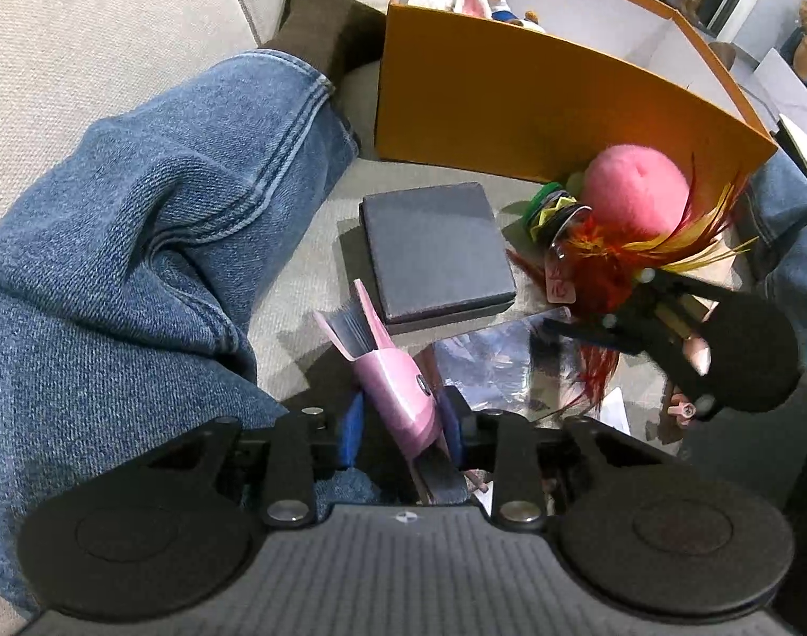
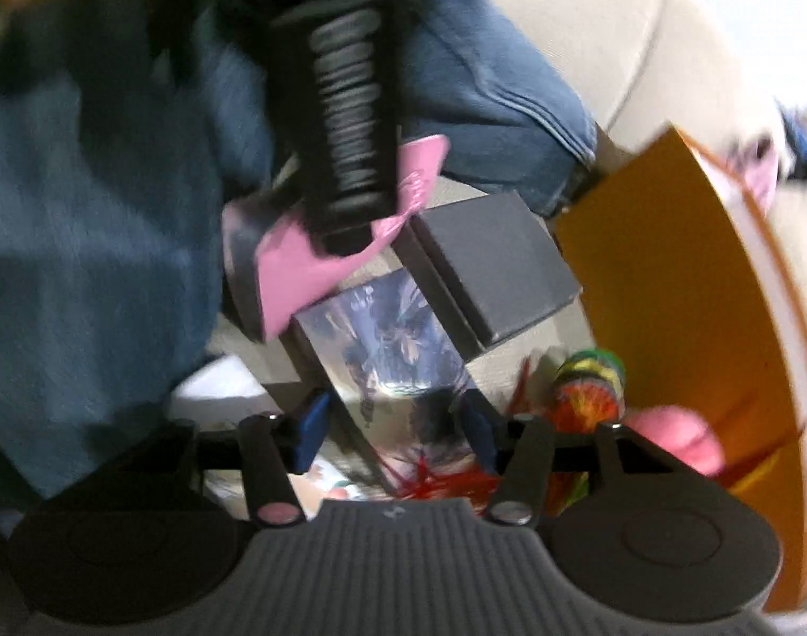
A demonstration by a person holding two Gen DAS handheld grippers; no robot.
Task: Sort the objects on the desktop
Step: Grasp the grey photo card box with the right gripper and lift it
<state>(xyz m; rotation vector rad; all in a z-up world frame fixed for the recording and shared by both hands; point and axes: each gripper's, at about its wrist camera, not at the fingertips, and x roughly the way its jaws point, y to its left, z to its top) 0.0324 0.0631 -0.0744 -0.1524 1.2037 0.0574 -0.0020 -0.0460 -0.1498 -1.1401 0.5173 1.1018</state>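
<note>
While the person sits on a beige sofa (image 1: 112, 10) with denim-clad legs (image 1: 154, 222) spread, an orange cardboard box (image 1: 509, 122) stands at the far side of the cushion, already holding plush toys. Against its near wall lie a pink plush ball (image 1: 636, 185) and a small jar stuffed with red and yellow feathers (image 1: 588, 249). Just beside them sits a dark grey flat box (image 1: 435, 249), and nearer still a shiny clear card sleeve (image 2: 387, 350) lies flat. The left gripper (image 1: 403, 434) is clenched on a pink card case (image 1: 398, 387), its blue pads pressing both sides while the case tilts up over the cushion. The right gripper (image 2: 398, 429) hangs with its jaws released, straddling the card sleeve's near end without pinching it; its view is blurred. I judge this a pick-up step in the sorting: next the case wants carrying over the box's rim, and the right jaws need lowering squarely before closing on the slippery sleeve.
</note>
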